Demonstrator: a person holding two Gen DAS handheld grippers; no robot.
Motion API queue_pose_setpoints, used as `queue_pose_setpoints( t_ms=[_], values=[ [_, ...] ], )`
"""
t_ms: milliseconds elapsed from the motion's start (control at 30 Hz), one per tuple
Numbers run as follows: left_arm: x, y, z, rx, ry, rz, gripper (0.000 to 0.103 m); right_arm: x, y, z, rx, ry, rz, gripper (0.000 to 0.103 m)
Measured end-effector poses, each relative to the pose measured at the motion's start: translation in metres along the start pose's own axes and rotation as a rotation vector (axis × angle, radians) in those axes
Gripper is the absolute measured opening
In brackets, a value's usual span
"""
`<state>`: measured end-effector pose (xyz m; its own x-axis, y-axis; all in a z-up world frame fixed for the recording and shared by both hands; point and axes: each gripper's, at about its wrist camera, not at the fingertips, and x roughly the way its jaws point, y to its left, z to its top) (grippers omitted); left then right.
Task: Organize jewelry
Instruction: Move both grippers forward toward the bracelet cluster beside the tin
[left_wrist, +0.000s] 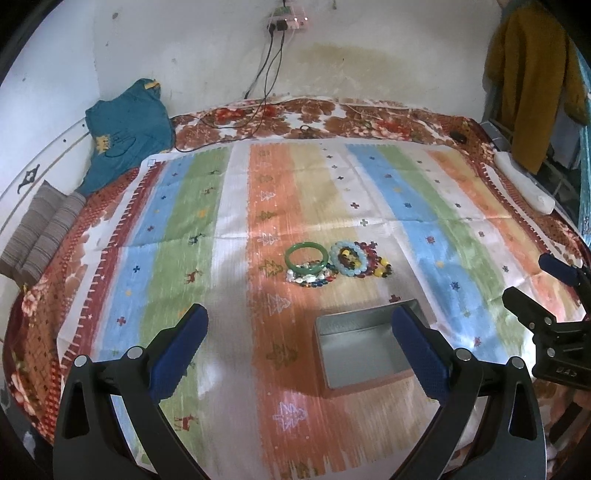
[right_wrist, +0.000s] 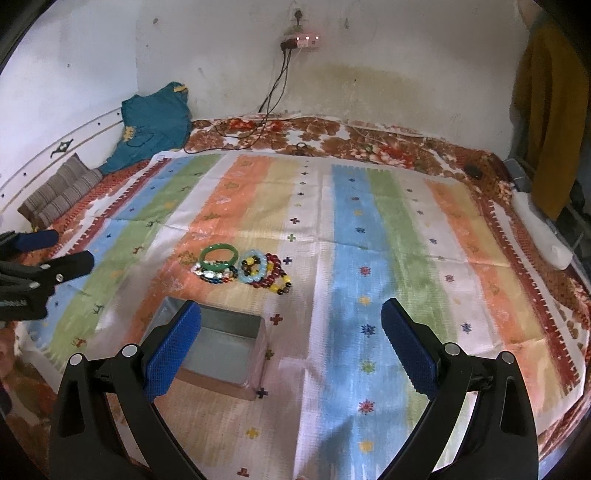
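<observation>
A pile of jewelry lies mid-cloth: a green bangle (left_wrist: 306, 254) (right_wrist: 218, 256), a pale blue bead bracelet (left_wrist: 349, 258) (right_wrist: 253, 266), dark red and yellow bead strands (left_wrist: 376, 263) (right_wrist: 277, 275), and small mixed beads (left_wrist: 312, 276) (right_wrist: 214, 275). An empty grey metal tin (left_wrist: 364, 345) (right_wrist: 221, 349) sits nearer than the pile. My left gripper (left_wrist: 301, 345) hovers open in front of the tin, its right finger overlapping the tin's right side. My right gripper (right_wrist: 291, 341) is open to the right of the tin, holding nothing.
A striped cloth (left_wrist: 332, 192) covers a floral bed cover (left_wrist: 314, 118). A teal garment (left_wrist: 125, 133) and a striped cushion (left_wrist: 40, 229) lie at the left. Cables (left_wrist: 266, 74) hang from a wall socket. A white object (right_wrist: 543, 232) rests at the right edge, below a hanging mustard garment (left_wrist: 532, 81).
</observation>
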<state>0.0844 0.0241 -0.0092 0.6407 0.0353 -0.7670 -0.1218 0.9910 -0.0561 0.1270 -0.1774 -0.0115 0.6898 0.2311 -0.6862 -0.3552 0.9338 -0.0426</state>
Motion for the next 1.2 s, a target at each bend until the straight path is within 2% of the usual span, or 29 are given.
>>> queue_pose_setpoints(
  t_ms=[267, 367, 500, 733, 867, 1200],
  values=[
    [0.014, 0.008, 0.02, -0.04, -0.03, 0.007, 0.098, 0.023, -0.004, 0.015, 0.028, 0.049, 0.023, 0.099],
    [0.021, 0.008, 0.027, -0.025, -0.016, 0.014, 0.098, 0.032, -0.003, 0.018, 0.023, 0.065, 0.017, 0.099],
    [0.037, 0.009, 0.034, -0.002, 0.013, 0.059, 0.098, 0.041, -0.004, 0.022, 0.022, 0.079, 0.013, 0.099],
    [0.057, 0.024, 0.045, -0.043, 0.041, 0.089, 0.098, 0.054, -0.004, 0.029, 0.02, 0.093, 0.011, 0.099],
    [0.066, 0.031, 0.051, -0.082, 0.049, 0.077, 0.098, 0.059, -0.004, 0.033, 0.02, 0.094, 0.011, 0.099],
    [0.088, 0.035, 0.063, -0.087, 0.067, 0.119, 0.098, 0.083, -0.004, 0.042, 0.016, 0.129, -0.021, 0.099]
  ],
)
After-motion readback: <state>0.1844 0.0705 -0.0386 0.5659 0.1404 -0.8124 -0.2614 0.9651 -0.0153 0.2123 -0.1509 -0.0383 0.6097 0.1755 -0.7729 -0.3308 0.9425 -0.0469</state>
